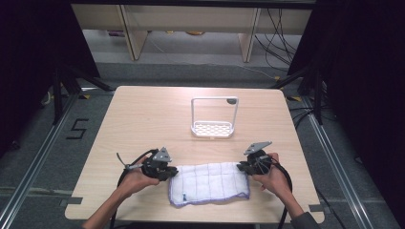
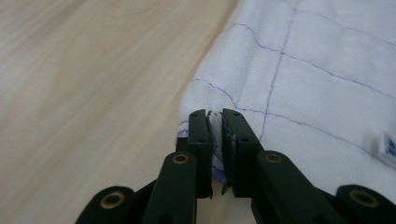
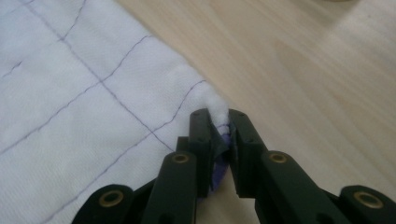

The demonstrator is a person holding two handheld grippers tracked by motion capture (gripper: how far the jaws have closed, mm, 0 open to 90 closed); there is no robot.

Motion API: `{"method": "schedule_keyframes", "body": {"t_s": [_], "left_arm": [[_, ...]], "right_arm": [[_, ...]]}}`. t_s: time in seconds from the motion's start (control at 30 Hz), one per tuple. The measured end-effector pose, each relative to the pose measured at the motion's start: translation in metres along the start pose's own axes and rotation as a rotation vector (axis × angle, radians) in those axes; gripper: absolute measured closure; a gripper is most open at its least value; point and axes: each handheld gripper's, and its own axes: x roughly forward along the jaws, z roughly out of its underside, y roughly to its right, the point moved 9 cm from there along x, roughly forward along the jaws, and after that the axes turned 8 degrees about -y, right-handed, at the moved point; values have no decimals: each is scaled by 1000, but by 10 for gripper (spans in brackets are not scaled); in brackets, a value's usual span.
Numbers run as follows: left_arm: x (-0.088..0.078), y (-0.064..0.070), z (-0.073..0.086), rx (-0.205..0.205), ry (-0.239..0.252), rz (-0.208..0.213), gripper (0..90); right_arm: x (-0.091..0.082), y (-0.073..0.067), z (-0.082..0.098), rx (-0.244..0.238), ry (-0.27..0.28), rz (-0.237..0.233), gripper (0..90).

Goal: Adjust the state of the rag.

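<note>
Both pairs of black fingers are pinched on cloth. Left gripper (image 1: 168, 171): its fingers (image 2: 200, 140) clamp the corner hem of the white quilted cloth with thin purple grid stitching and a purple edge (image 1: 208, 183); in the left gripper view a fold of white fabric is squeezed in the narrow gap between the jaws. Right gripper (image 1: 242, 167): its fingers (image 3: 201, 140) nip the opposite far corner, a white tuft and a bit of purple hem bunched between the pads.

Cloth lies flat on the pale wooden table (image 1: 143, 119), near the person's edge, spread between the two grippers. Long side runs left to right. A small label with blue print sits near its front left corner. Front edge slightly wavy.

Left hand (image 1: 136, 180) wraps its gripper from behind; right hand (image 1: 273, 176) does the same. Both forearms come in from the near edge, cables trailing off the grippers.

Farther back, centre of the table: white plastic rack with a perforated tray and a tall rectangular frame (image 1: 213, 128), upright, well apart from the cloth.
</note>
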Motion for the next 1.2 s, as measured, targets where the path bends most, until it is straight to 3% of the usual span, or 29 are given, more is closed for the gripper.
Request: {"method": "schedule_keyframes", "body": {"t_s": [0.03, 0.07, 0.1, 0.13, 0.2, 0.27, 0.33, 0.4, 0.43, 0.47, 0.63, 0.67, 0.73, 0.77, 0.83, 0.87, 0.9, 0.97, 1.0, 1.03, 1.1, 1.13, 1.2], "left_arm": [[-2, 5, 4, 15, -8, -1, 821], [-6, 9, 10, 54, -32, -6, 822], [-6, 17, 10, 28, -2, -7, 822], [-7, 24, 13, 34, 4, 2, 824], [-8, 39, 16, 26, 32, 34, 824], [-8, 51, 20, 24, 38, 46, 824], [-8, 58, 22, 41, 35, 46, 823], [-8, 66, 23, 20, 46, 63, 820], [-8, 68, 23, 25, 49, 67, 815], [-9, 71, 24, 24, 46, 76, 811], [-9, 91, 24, 27, 52, 132, 767], [-7, 100, 23, 30, 55, 147, 718], [-6, 108, 19, 29, 63, 164, 687], [-8, 108, 17, 26, 70, 161, 654], [-14, 104, 10, -7, 106, 167, 586], [-20, 97, 6, -19, 119, 157, 573], [-22, 94, 3, -33, 134, 152, 550], [-27, 83, -4, -57, 156, 132, 525], [-27, 83, -4, -57, 156, 132, 517], [-24, 72, -14, -104, 184, 143, 511], [-16, 58, -21, -122, 168, 117, 505], [-11, 51, -27, -122, 163, 105, 508], [0, 39, -38, -134, 154, 95, 511]], "right_arm": [[2, 3, -3, -11, 2, 2, 814], [3, 4, -8, -11, 2, -3, 814], [6, 7, -13, -26, 11, -4, 815], [8, 7, -18, -7, 14, -24, 816], [17, 14, -28, -39, 21, -11, 816], [21, 12, -37, -19, -1, -31, 816], [25, 11, -45, -24, -8, -33, 814], [28, 13, -53, -55, -15, -26, 810], [29, 10, -58, -30, -29, -35, 809], [32, 11, -61, -53, -11, -38, 806], [37, 10, -76, -73, -35, -7, 787], [41, 11, -85, -101, -24, 8, 751], [42, 11, -90, -106, -22, 19, 693], [42, 11, -93, -119, -4, 21, 635], [32, 11, -97, -64, 25, 44, 560], [25, 10, -98, -69, 57, 33, 539], [12, 8, -95, -35, 65, 30, 510], [-1, 11, -90, -20, 97, 59, 475], [-8, 11, -84, 10, 100, 58, 464], [-15, 12, -78, 19, 107, 62, 463], [-25, 12, -59, 73, 87, 54, 459], [-26, 13, -52, 98, 102, 64, 458], [-28, 13, -33, 111, 70, 73, 457]]}}
